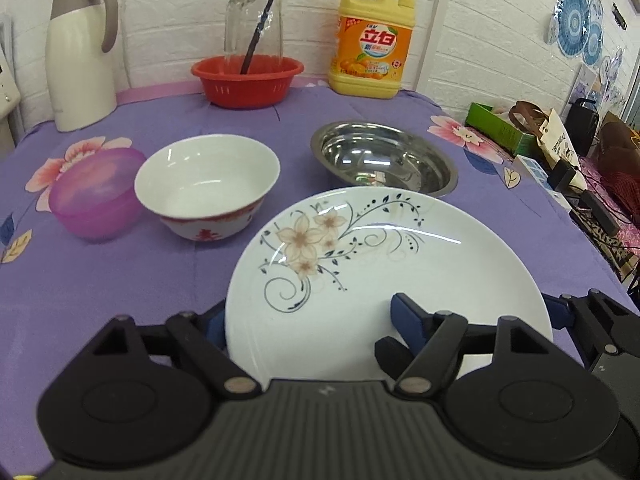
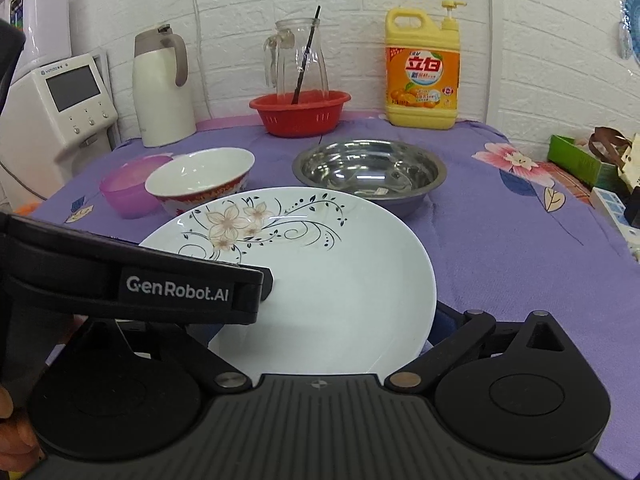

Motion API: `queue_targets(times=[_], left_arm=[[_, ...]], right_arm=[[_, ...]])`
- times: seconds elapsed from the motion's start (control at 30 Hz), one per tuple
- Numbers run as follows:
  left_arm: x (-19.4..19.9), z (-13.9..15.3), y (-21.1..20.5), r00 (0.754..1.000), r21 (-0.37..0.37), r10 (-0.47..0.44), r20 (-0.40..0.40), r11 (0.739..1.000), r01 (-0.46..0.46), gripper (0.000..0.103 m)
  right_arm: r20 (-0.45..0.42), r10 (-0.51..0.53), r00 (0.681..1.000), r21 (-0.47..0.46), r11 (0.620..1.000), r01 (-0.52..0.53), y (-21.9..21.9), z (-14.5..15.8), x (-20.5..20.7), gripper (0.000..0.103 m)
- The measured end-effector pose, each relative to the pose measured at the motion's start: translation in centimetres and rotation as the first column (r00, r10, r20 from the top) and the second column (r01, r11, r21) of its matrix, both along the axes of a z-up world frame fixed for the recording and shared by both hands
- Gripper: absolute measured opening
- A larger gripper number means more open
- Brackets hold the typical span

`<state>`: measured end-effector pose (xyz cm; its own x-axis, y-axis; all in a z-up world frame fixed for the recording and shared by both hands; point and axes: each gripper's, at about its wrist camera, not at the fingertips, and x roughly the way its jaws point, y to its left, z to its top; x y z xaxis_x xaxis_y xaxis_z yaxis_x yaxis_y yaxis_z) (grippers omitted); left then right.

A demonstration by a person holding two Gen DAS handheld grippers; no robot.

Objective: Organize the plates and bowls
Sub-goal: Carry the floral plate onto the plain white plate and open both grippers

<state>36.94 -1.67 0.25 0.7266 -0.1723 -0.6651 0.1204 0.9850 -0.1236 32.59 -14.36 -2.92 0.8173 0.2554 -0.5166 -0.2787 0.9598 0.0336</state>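
Two grippers on one floral plate (image 1: 384, 280): my left gripper (image 1: 308, 328) straddles its near-left rim, fingers apart, and my right gripper (image 2: 320, 320) brackets its near-right rim, also spread. Neither's clamped, so lifting now could tip it into the steel bowl (image 1: 384, 158) just behind.

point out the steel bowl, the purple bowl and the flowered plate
steel bowl (image 1: 384, 160), left wrist view, inner bottom.
purple bowl (image 1: 94, 192), left wrist view, near wall.
plate (image 2: 340, 280), right wrist view, bare white centre.
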Motion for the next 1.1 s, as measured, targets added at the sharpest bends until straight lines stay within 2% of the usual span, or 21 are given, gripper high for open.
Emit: queue_targets(times=[0.27, 0.43, 0.67, 0.9, 1.0, 1.1], left_arm=[[-6.8, 2.5, 4.8, 0.994, -0.061, 0.084, 0.067, 0.995, -0.080, 0.074], [-12.8, 2.9, 9.3, 0.976, -0.039, 0.197, 0.092, 0.980, -0.194, 0.074], [-20.5, 1.8, 13.5, 0.949, -0.003, 0.300, 0.097, 0.953, -0.301, 0.074], [-22.7, -0.2, 14.8, 0.940, -0.050, 0.330, 0.082, 0.944, -0.327, 0.074], [-22.8, -0.6, 14.6, 0.937, -0.024, 0.336, 0.098, 0.942, -0.336, 0.074], [-22.6, -1.5, 15.8, 0.941, -0.086, 0.333, 0.064, 0.941, -0.327, 0.073]], right_arm=[[0.053, 0.053, 0.997, 0.040, 0.998, -0.055, 2.8, 2.2, -5.3, 0.103], [0.057, 0.151, 0.987, 0.067, 0.986, -0.155, 6.6, 2.3, -9.3, 0.103], [0.028, 0.281, 0.959, 0.091, 0.955, -0.282, 11.3, 1.5, -14.7, 0.103], [0.018, 0.318, 0.948, 0.025, 0.948, -0.318, 13.3, 0.7, -16.2, 0.103], [0.020, 0.321, 0.947, 0.001, 0.947, -0.321, 13.7, 0.1, -16.4, 0.103], [0.023, 0.321, 0.947, -0.013, 0.947, -0.321, 14.1, -0.2, -16.6, 0.103]])
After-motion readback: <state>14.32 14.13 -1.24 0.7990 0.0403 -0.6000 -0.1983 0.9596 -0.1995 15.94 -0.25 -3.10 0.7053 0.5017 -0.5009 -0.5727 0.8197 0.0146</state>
